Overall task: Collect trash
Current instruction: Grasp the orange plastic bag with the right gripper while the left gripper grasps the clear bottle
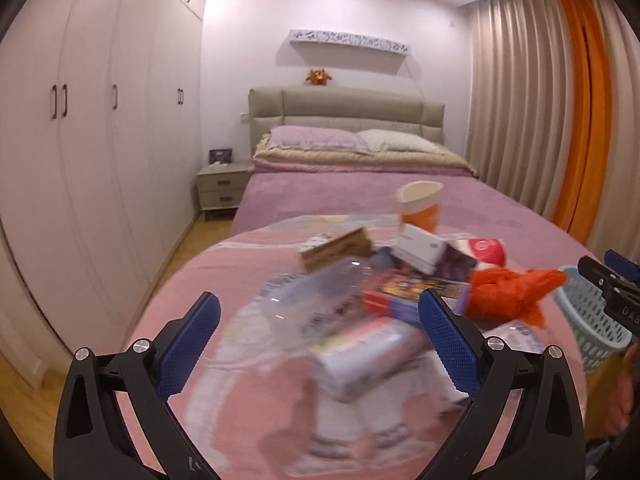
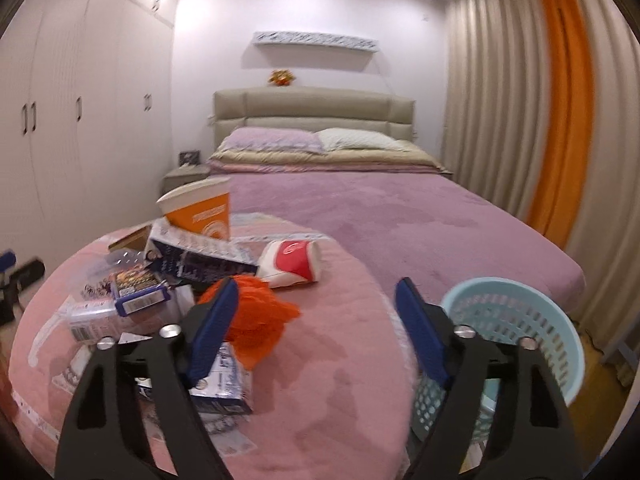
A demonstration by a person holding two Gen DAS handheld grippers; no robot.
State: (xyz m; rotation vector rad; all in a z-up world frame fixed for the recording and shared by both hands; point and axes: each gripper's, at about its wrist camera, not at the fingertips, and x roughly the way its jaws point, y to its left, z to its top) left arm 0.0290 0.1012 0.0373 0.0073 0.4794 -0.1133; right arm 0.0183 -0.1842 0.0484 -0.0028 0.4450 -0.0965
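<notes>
Right gripper (image 2: 316,312): jaws spread, nothing between them.
Trash: crumpled orange plastic bag (image 2: 256,320) just beside the left finger (partly behind it).
Bin: pale-blue perforated plastic basket (image 2: 516,320), right.

Little can be read; motion blur and the small size of the print defeat nearly every label. On the black body of the right gripper (image 1: 624,300), at the right edge of the left wrist view, pale letters read "DAS", cut off at the frame's edge; the orange paper cup (image 2: 204,212) carries a line of white lettering too blurred to make out; the printed boxes (image 2: 138,290) show only illegible print.
</notes>
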